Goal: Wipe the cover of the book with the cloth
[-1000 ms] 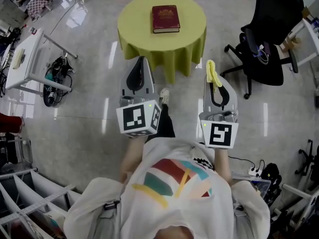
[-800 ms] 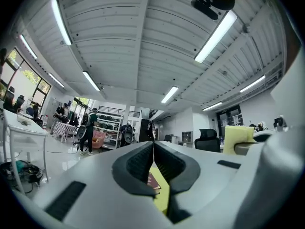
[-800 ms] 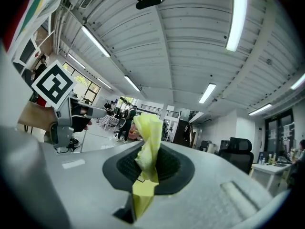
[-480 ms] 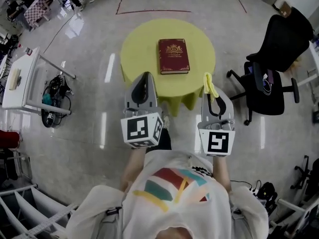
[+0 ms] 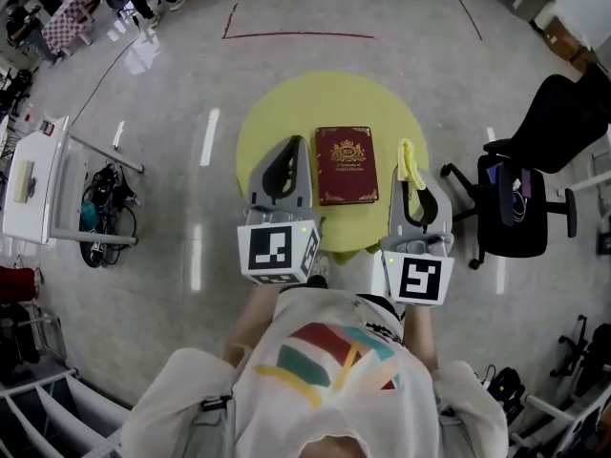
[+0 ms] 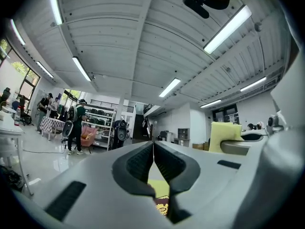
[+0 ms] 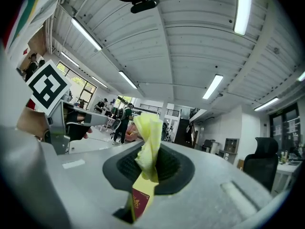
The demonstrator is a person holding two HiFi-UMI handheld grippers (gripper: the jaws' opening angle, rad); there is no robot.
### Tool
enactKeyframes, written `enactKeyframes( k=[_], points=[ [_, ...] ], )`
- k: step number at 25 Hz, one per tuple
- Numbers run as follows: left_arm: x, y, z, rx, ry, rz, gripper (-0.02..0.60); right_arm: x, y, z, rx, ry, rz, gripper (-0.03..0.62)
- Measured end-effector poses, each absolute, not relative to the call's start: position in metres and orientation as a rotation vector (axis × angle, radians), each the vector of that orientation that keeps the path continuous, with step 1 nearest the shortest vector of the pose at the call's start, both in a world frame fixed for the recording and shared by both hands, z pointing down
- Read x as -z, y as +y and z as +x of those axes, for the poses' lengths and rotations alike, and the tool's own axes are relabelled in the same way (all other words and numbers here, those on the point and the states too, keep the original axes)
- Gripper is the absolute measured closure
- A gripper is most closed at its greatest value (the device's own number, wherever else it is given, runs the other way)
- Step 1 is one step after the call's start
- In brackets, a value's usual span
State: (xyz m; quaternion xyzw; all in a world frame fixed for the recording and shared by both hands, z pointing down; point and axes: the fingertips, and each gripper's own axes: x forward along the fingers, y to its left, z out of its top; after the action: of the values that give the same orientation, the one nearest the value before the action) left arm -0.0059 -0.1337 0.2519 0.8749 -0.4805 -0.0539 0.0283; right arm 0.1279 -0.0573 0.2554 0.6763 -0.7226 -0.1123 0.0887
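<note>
A dark red book [image 5: 347, 164] with a gold crest lies closed on a round table under a yellow-green tablecloth [image 5: 277, 122]. My left gripper [image 5: 289, 149] hovers over the table just left of the book, its jaws shut and empty. My right gripper [image 5: 411, 165] hangs just right of the book, shut on a yellow cloth [image 5: 409, 160] that sticks up from its tip. In the right gripper view the cloth [image 7: 148, 142] stands pinched between the jaws, with the book [image 7: 140, 200] showing below. The left gripper view shows the jaws of the left gripper [image 6: 153, 144] pressed together, with a strip of book [image 6: 162, 208] beneath.
A black office chair [image 5: 539, 175] stands right of the table. A white side table [image 5: 33, 175] and a tangle of cables [image 5: 100, 208] are at the left. Red tape lines [image 5: 296, 34] mark the floor beyond. People stand far off by shelves [image 6: 76, 125].
Both grippers have come forward together from the floor before the table to over its near half. The book now lies between them. The cloth stays in the right gripper.
</note>
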Motion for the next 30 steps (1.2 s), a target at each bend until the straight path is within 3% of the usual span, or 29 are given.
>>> enactKeyframes(
  k=[30],
  points=[
    [-0.223, -0.189, 0.032, 0.180, -1.722, 2.592, 0.565, -0.236, -0.135, 0.181, 0.384, -2.363, 1.898, 0.566]
  ],
)
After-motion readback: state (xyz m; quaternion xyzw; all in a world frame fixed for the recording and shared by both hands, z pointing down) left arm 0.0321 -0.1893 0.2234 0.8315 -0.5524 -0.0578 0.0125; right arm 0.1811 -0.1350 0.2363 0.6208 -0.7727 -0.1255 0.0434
